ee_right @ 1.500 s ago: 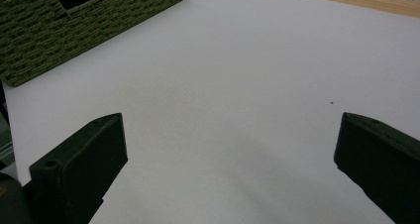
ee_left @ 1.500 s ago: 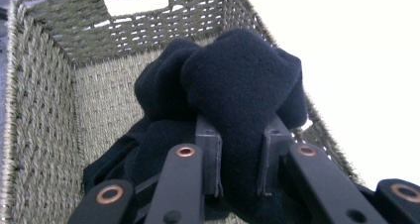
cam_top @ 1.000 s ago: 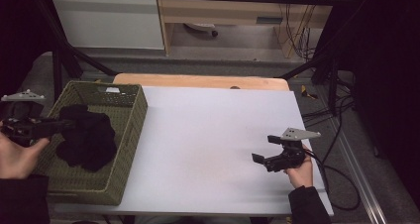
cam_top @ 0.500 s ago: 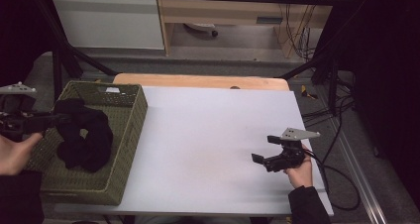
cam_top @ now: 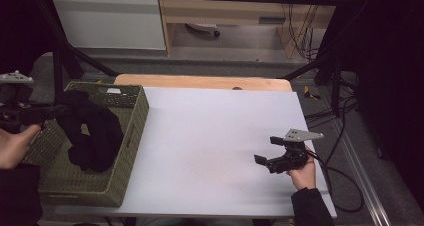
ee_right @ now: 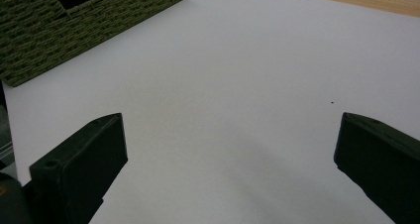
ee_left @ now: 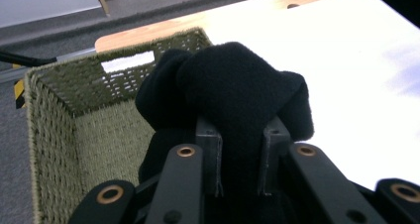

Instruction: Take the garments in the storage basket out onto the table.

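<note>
A black fleece cloth [cam_top: 92,133] hangs over the green woven basket [cam_top: 125,151] at the table's left side. My left gripper [cam_top: 57,108] is shut on the cloth's top fold and holds it up above the basket. In the left gripper view the black cloth [ee_left: 237,95] bulges out between the two pads [ee_left: 210,154], with the basket [ee_left: 74,115] below. My right gripper [cam_top: 265,153] rests low over the white table near the front right, held in a hand. Its jaws stand wide apart in the right gripper view [ee_right: 230,164] with nothing between them.
The white tabletop [cam_top: 215,136] stretches between basket and right gripper; a wooden strip [cam_top: 200,81] edges its far side. The basket's corner [ee_right: 74,21] appears far off in the right gripper view. Cables [cam_top: 345,186] trail off the table's right edge.
My left gripper has risen with the black cloth, pulling more of it up out of the basket. The right gripper has stayed where it was.
</note>
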Demonstrator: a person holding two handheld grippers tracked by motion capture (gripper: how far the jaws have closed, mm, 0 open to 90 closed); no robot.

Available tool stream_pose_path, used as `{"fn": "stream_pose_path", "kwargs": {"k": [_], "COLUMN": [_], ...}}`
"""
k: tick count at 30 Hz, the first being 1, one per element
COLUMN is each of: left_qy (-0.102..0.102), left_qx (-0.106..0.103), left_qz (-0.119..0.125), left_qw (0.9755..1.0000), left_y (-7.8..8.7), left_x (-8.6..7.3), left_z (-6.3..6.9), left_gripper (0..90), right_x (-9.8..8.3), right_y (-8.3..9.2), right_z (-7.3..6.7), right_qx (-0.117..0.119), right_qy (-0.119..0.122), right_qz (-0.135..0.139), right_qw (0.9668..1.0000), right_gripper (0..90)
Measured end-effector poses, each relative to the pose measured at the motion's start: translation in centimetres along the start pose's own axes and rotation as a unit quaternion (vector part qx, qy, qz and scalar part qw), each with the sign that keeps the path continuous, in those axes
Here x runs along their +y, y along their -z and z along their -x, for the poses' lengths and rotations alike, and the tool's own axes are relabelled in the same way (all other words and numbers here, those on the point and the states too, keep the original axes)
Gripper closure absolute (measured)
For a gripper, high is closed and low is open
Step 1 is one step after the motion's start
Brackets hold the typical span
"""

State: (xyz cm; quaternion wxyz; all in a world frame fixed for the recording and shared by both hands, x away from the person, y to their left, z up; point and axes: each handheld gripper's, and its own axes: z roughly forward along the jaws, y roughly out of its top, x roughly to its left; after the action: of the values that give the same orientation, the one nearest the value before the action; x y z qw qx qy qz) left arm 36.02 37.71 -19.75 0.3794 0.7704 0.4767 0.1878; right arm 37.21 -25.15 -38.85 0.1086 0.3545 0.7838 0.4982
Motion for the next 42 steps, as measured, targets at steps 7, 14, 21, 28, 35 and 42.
{"fn": "stream_pose_path", "kwargs": {"k": [7,14,21,28,35,42], "left_qy": [-0.005,-0.009,-0.018,-0.02,-0.03,-0.045], "left_qx": [-0.002,-0.006,-0.008,-0.01,-0.013,-0.021], "left_qz": [0.004,0.008,0.011,0.019,0.027,0.035], "left_qw": [1.0,0.9999,0.9997,0.9996,0.9991,0.9981], "left_y": [0.5,0.9,1.3,1.7,2.0,1.7], "left_x": [0.6,1.3,2.0,2.7,3.6,4.6], "left_z": [0.2,0.3,0.7,0.9,1.7,2.6], "left_gripper": [76.4,76.4,76.3,76.4,76.4,76.4], "right_x": [0.0,0.0,0.0,0.0,0.0,0.0], "right_y": [0.0,-0.1,-0.1,-0.1,-0.1,-0.1], "right_z": [0.0,0.0,0.0,0.0,0.0,0.0], "right_qx": [0.0,0.0,0.0,0.0,0.0,0.0], "right_qy": [0.002,0.002,0.002,0.002,0.002,0.002], "right_qz": [-0.002,-0.003,-0.003,-0.002,-0.003,-0.002], "right_qw": [1.0,1.0,1.0,1.0,1.0,1.0], "right_gripper": [0.6,0.6,0.6,0.6,0.6,0.6]}}
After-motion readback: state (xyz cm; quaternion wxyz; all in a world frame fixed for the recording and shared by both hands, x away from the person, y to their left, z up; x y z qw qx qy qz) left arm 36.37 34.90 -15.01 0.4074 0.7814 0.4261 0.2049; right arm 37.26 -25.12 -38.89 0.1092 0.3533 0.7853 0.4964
